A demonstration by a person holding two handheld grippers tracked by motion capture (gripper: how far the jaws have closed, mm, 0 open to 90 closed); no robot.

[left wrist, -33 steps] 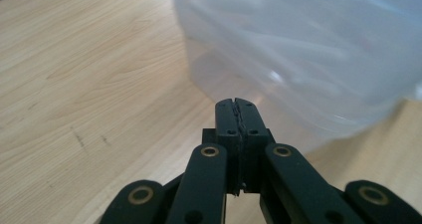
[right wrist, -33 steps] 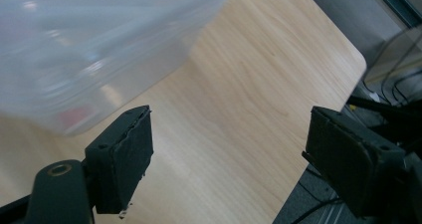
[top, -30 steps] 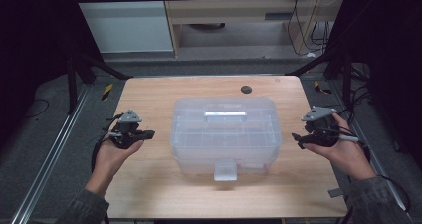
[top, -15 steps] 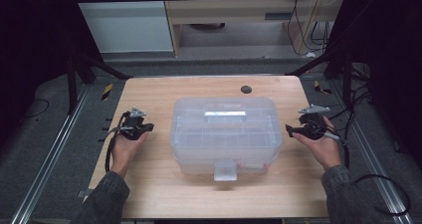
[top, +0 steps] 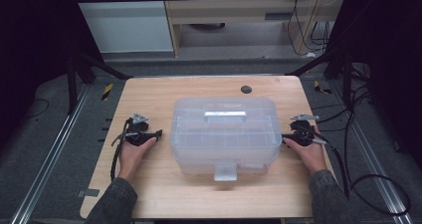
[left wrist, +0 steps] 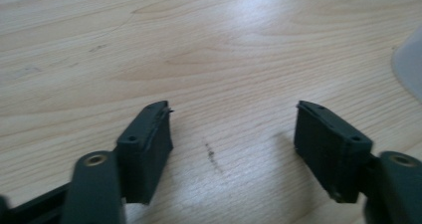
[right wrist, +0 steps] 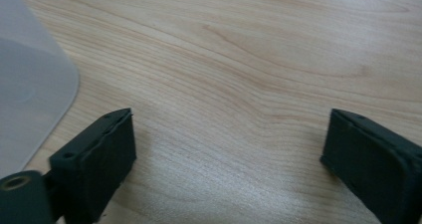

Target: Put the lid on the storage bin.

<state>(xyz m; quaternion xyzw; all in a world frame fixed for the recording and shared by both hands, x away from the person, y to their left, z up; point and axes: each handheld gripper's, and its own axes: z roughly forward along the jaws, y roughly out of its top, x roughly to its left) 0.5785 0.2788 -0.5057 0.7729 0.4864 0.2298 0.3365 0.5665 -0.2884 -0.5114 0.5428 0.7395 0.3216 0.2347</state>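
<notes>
I have a clear plastic box (top: 224,134) sitting in the middle of the tabletop (top: 149,92), lid on, with a pale handle on top and a latch tab facing me. My left gripper (top: 158,134) rests low at the box's left side, near it but apart from it, and its jaws have just been opening: in the left gripper view (left wrist: 234,134) they stand well apart with bare wood between them, and a corner of the box (left wrist: 410,67) shows at the right edge, off to the side of the jaws. My right gripper (top: 285,139) sits at the box's right side, its tips just beside the wall; I cannot tell whether they touch it. Its jaws have also just been opening, and in the right gripper view (right wrist: 229,144) they are spread wide over bare wood, gripping nothing, with the box's rounded corner (right wrist: 30,94) just beyond the left jaw.
</notes>
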